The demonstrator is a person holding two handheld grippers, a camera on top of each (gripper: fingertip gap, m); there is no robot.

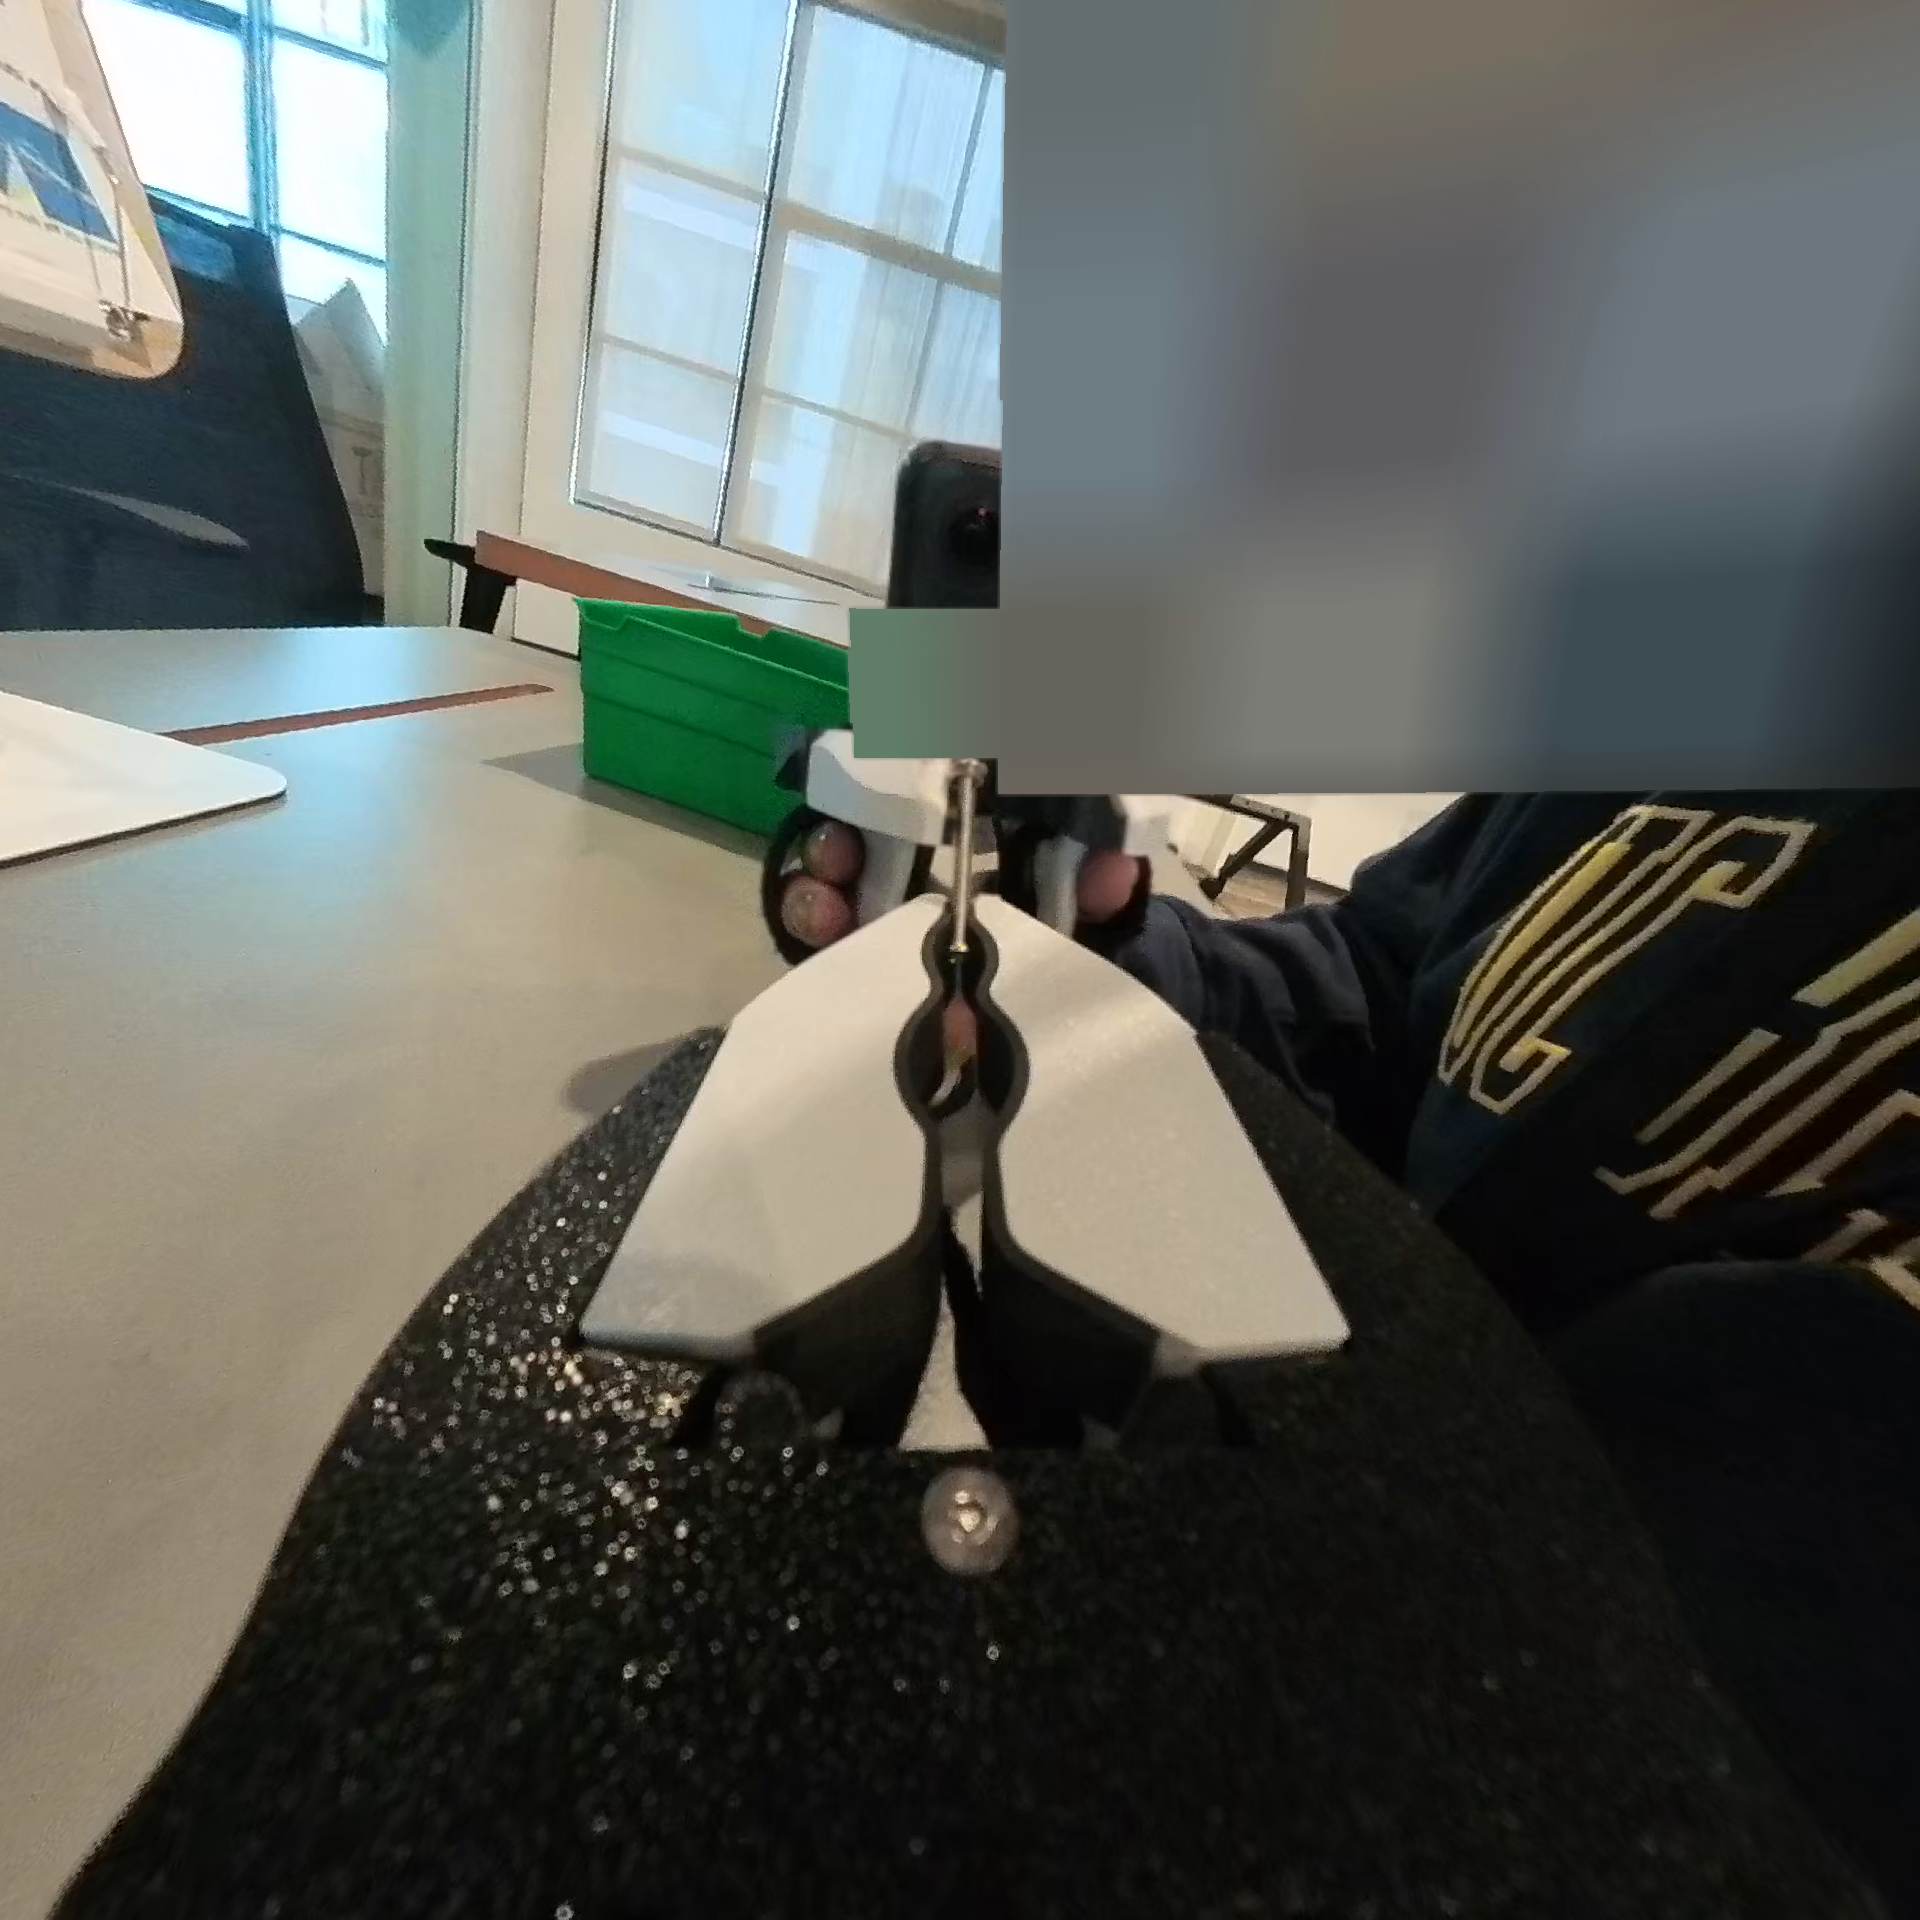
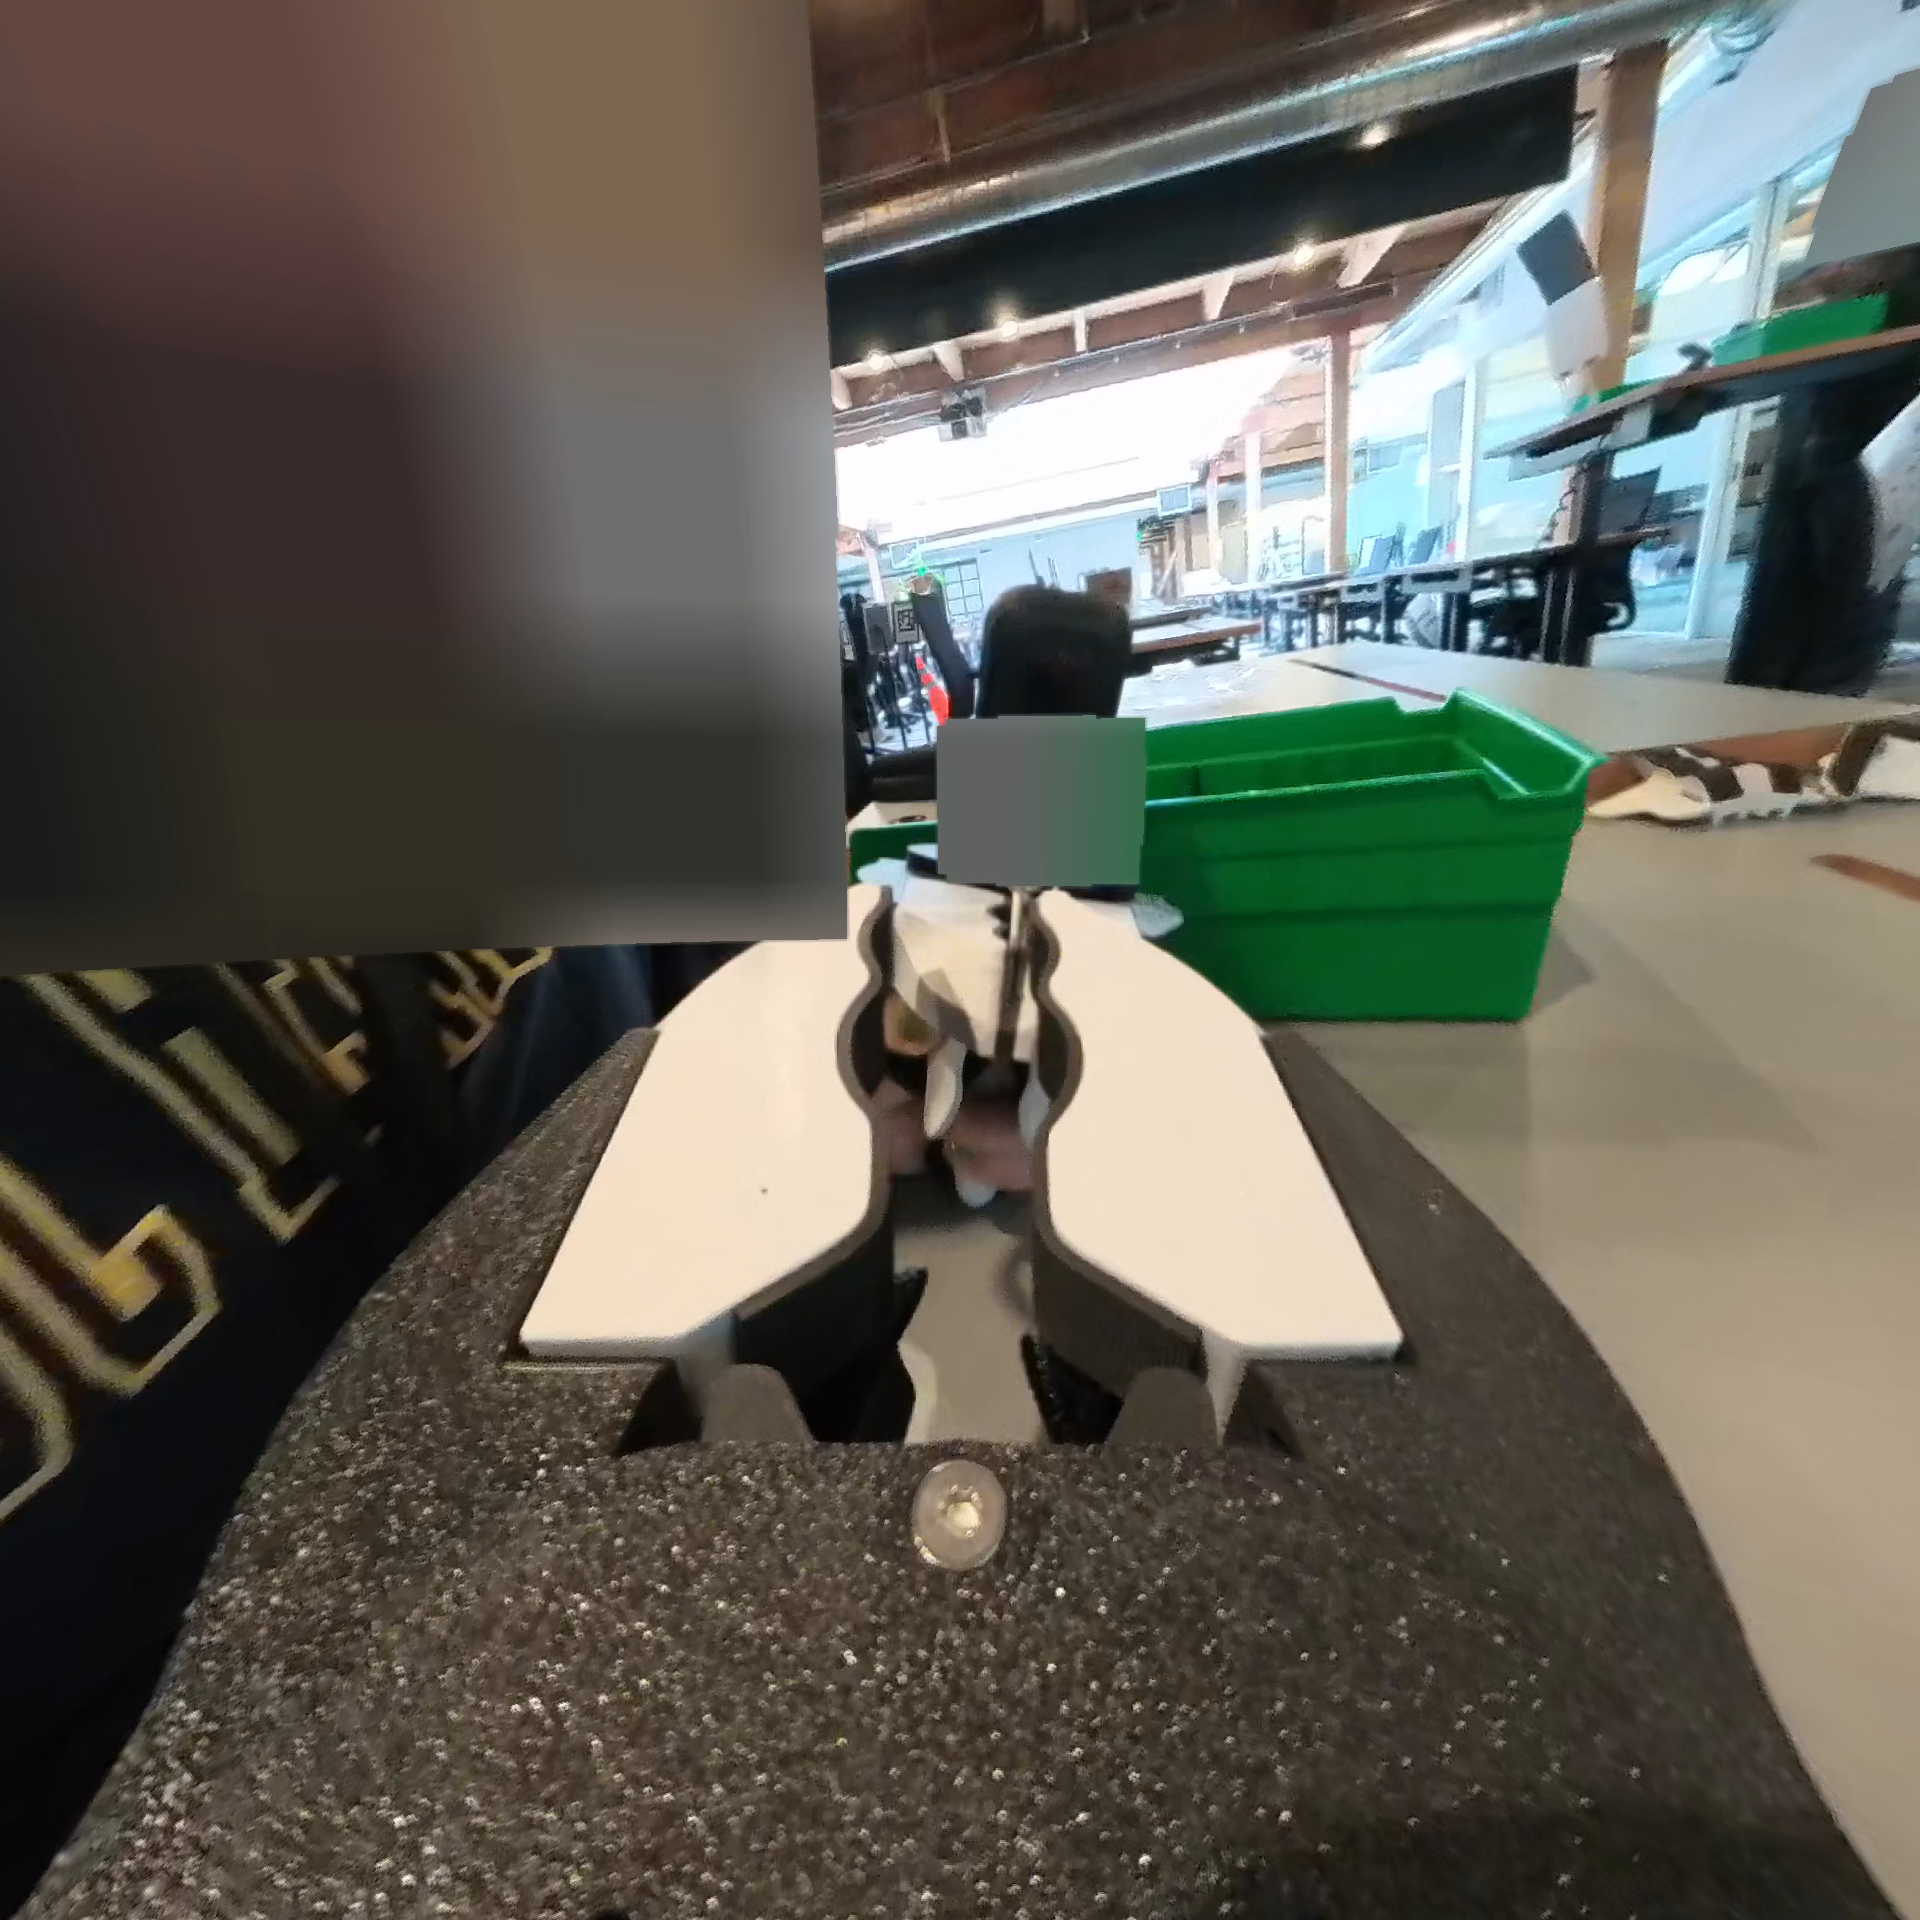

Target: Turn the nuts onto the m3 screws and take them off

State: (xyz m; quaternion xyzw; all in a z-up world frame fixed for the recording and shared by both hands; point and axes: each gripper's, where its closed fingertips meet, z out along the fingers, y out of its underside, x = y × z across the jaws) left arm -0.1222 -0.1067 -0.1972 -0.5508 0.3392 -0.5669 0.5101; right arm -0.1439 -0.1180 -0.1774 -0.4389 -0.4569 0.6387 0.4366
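1. Left gripper [image 1: 962, 930]: white fingers pressed together, pinching the lower end of the screw [image 1: 966, 852] at the tips.
2. Screw: thin, silver-grey, long shank, standing near upright, head at 12 o'clock. A small brassy ring sits on the shank right at the pinch line; could be a nut, cannot tell.
3. Screw head meets the edge of the right gripper's white finger [image 1: 883, 805], seen across at 12 o'clock in the left wrist view. A hand [image 1: 821, 883] wraps that gripper's handle, at 10 o'clock from the screw.
4. Right gripper [image 2: 954, 940]: fingers spread, visible gap. The other gripper's fingers and a thin dark rod, likely the screw, lie in that gap close to the right-hand pad; contact cannot be told.
5. Both tools hang above the grey table [image 1: 312, 1039].
6. Green bin [image 2: 1455, 883] on the table at 2 o'clock in the right wrist view, at 11 o'clock from the screw in the left wrist view.
7. Dark sweatshirt [image 1: 1558, 1039] with yellow lettering at 3 o'clock of the left gripper.
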